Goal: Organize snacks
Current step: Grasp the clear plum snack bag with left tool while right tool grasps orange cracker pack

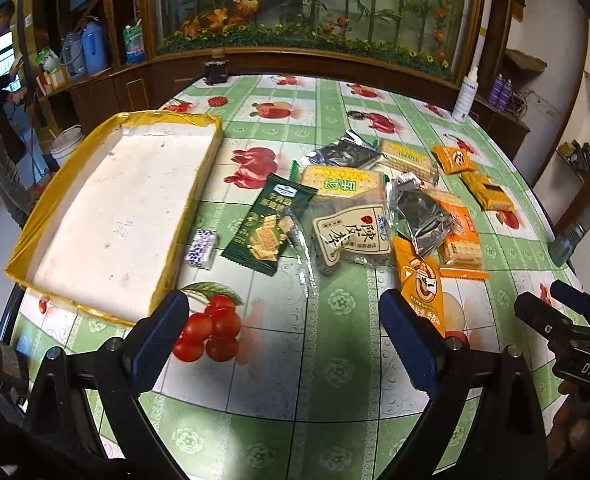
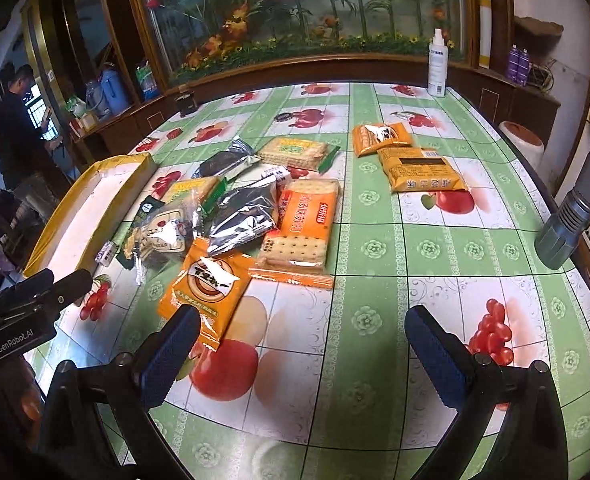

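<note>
Snack packets in orange, green and silver wrappers lie heaped mid-table, beside the empty white foam tray with yellow taped rim at the left edge. Both the left tongs and right tongs gape wide, holding nothing, short of the pile. Best take the near orange biscuit packet first, by its edge.

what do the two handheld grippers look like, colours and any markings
Both the left gripper and the right gripper have black frames with round silver bolts and two fingers faced with dark blue ridged pads. The left's body reads "GenRobot.AI", the right's "DAS", in white lettering.
</note>
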A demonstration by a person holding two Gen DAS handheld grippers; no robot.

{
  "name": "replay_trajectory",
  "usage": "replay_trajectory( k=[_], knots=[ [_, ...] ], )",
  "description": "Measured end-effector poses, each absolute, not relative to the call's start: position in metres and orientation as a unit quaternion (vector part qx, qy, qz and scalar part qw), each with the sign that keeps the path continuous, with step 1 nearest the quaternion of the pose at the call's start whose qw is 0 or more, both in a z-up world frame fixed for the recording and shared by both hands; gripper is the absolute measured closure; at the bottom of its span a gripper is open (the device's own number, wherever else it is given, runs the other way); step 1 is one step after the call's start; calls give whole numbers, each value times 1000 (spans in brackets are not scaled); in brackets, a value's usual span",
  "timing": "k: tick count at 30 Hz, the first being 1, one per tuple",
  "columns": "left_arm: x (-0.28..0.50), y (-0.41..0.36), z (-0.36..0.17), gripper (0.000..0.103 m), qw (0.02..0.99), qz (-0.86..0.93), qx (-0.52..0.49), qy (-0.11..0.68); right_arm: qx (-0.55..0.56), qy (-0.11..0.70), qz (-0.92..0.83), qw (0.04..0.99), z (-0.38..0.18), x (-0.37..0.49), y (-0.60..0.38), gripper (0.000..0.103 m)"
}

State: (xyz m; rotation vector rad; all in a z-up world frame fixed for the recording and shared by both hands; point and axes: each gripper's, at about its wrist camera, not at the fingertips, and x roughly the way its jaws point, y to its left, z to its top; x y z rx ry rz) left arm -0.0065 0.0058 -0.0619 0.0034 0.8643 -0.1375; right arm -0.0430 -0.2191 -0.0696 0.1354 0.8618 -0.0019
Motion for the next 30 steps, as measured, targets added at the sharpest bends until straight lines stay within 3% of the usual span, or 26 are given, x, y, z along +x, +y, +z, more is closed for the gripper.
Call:
replay_trajectory(
  k=[5, 15, 25, 30],
  knots=[
    [18, -18, -73, 6, 885, -106, 25, 453, 86, 431, -10, 898, -76, -35, -231, 0],
    [43, -28, -77, 6, 885, -121, 42, 448, 119, 440, -5, 890, -79, -15, -255, 0],
    [77, -34, -79, 6, 881, -125, 67, 452, 50, 459, -18, 887, -85, 38, -223, 0],
    [87, -53, -82, 6, 875, -159, 124, 439, 75, 480, -17, 874, -98, 51, -233, 7]
  ],
)
